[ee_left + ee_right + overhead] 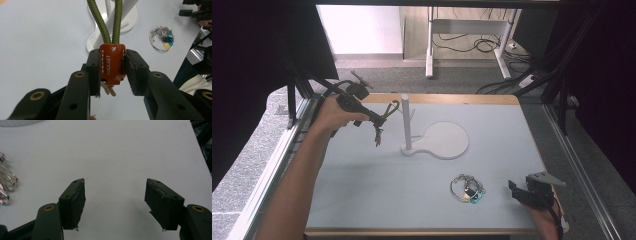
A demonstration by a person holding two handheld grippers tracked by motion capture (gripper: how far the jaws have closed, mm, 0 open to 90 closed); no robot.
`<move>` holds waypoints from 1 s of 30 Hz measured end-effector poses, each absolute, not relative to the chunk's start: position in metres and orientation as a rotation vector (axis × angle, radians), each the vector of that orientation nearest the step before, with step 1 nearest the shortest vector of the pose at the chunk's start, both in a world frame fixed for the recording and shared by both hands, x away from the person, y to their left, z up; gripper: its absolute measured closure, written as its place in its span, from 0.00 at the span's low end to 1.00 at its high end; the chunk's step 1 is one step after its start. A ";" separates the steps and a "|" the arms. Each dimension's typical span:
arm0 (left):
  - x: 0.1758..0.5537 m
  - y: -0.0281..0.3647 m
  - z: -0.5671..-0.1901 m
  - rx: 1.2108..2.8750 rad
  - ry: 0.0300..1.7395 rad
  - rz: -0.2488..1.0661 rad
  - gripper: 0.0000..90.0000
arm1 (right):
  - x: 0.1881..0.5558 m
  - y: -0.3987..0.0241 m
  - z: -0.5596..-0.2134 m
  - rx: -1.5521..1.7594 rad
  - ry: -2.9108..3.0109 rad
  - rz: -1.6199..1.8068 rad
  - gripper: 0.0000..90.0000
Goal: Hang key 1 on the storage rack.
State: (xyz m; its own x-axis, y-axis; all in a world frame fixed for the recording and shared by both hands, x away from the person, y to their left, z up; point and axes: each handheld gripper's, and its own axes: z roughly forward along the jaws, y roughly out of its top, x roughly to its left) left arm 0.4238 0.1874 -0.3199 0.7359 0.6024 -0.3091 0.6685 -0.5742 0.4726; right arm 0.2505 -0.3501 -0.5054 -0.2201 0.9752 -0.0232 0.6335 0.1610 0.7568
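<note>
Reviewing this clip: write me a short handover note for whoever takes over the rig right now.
Left tongs: shut on the orange leather tab of the green cord-loop keychain, held in the air just left of the white peg stand.
Right tongs: open, holding nothing, low over the table's near right corner.
Silver key ring with small coloured tags: lying on the pale blue table, near the right tongs.
Done: cord keychain picked up.
Left: judging by the scene, the loop probably goes on the stand; it is not on it yet. Key ring untouched.
</note>
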 end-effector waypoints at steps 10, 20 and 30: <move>0.422 0.174 -0.328 2.391 0.943 -0.161 0.74 | 0.250 -0.350 -0.506 1.523 1.920 0.861 0.37; 0.422 0.165 -0.338 2.400 0.939 -0.149 0.74 | 0.250 -0.350 -0.505 1.520 1.920 0.864 0.37; 0.415 0.156 -0.347 2.419 0.922 -0.028 0.66 | 0.250 -0.350 -0.504 1.518 1.922 0.865 0.37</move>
